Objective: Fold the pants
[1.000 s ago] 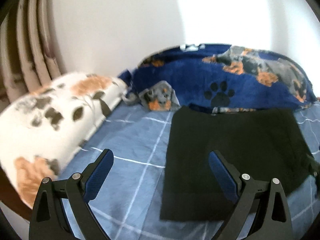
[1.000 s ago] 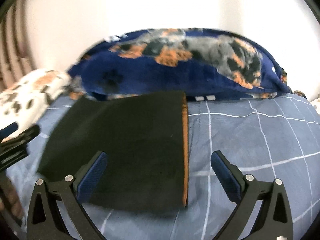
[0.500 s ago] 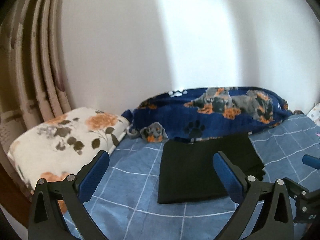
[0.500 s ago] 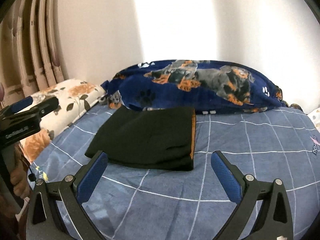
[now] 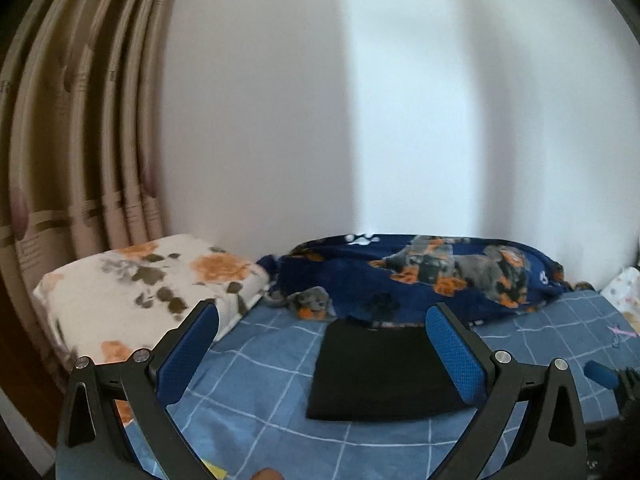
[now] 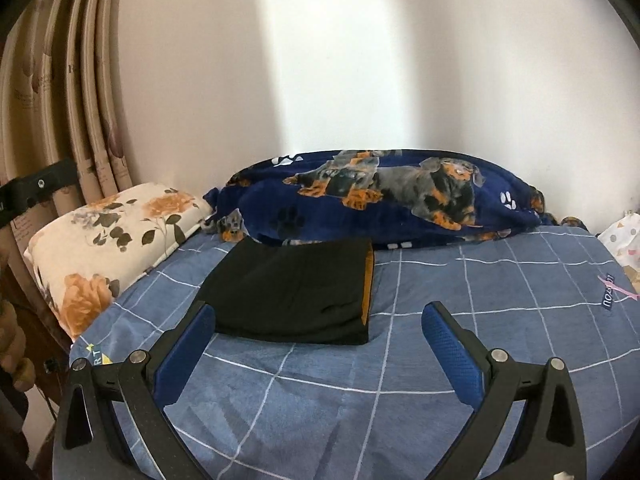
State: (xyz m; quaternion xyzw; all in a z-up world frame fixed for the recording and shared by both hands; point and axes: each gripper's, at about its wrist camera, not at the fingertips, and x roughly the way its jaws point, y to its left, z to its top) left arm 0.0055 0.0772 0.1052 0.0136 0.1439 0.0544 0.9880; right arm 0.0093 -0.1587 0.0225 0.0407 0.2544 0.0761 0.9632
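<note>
The black pants [image 5: 380, 372] lie folded into a flat rectangle on the blue checked bed sheet [image 5: 260, 392]. In the right wrist view the folded pants [image 6: 292, 292] show an orange strip along their right edge. My left gripper [image 5: 320, 320] is open and empty, held back from the pants and above the bed. My right gripper [image 6: 316, 320] is open and empty, pulled back near the bed's front edge. Its blue tip [image 5: 600, 374] shows at the right of the left wrist view.
A navy dog-print blanket [image 6: 384, 196] lies bunched along the wall behind the pants. A white floral pillow [image 6: 108, 236] lies at the left by the beige curtain [image 6: 60, 92]. A pale dotted cloth [image 6: 624, 240] lies at the far right.
Both grippers have pulled back and up from the folded pants, so the pants look smaller and farther away. The pants have stayed flat on the bed.
</note>
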